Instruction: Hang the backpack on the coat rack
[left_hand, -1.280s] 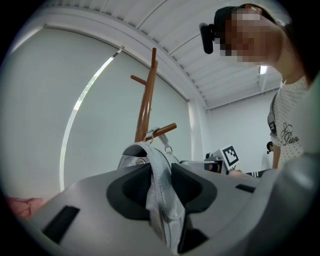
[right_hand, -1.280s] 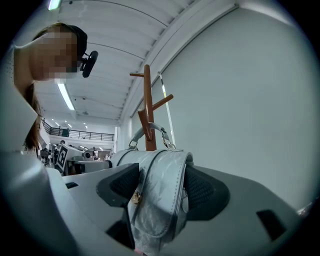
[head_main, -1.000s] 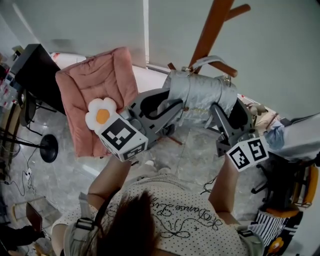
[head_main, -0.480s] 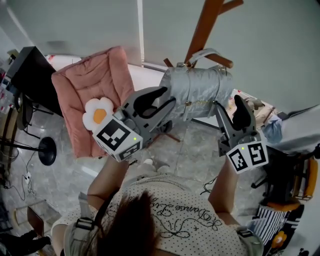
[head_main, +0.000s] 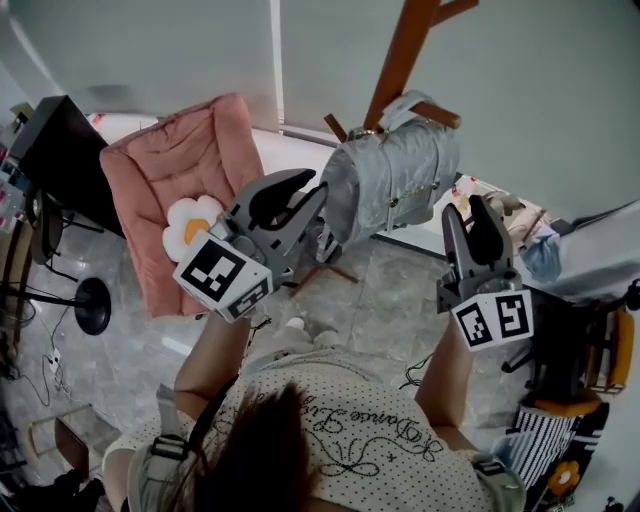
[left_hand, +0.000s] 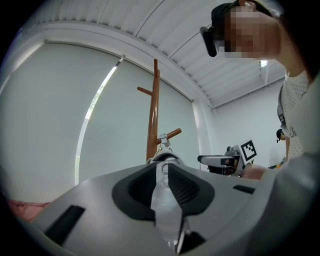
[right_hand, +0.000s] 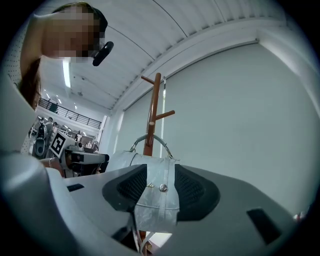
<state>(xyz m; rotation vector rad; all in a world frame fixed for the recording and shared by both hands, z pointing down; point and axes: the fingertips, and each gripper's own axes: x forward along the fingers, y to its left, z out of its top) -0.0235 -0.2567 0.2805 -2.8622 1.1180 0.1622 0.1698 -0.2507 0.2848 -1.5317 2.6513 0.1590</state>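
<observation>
The backpack (head_main: 392, 180) hangs upright on the coat rack (head_main: 402, 60), dead ahead between the nearer left hand-held gripper (head_main: 316, 187) and the right hand-held gripper (head_main: 466, 208), both empty, jaws just narrowed.

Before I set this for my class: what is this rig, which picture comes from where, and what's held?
No robot: a person holds a two-jawed hand-held gripper in each hand. One picture comes from a head camera looking down; the other two from cameras riding on the grippers, looking along their jaws. A silver backpack hangs by its handle on a peg of the wooden coat rack; a pink cushion lies to its left. The right hand-held gripper stands clear of the backpack, empty, jaws just partly closed. The left hand-held gripper is at the backpack's side, jaws also just closing; silver fabric shows between them, but whether they grip is unclear.
</observation>
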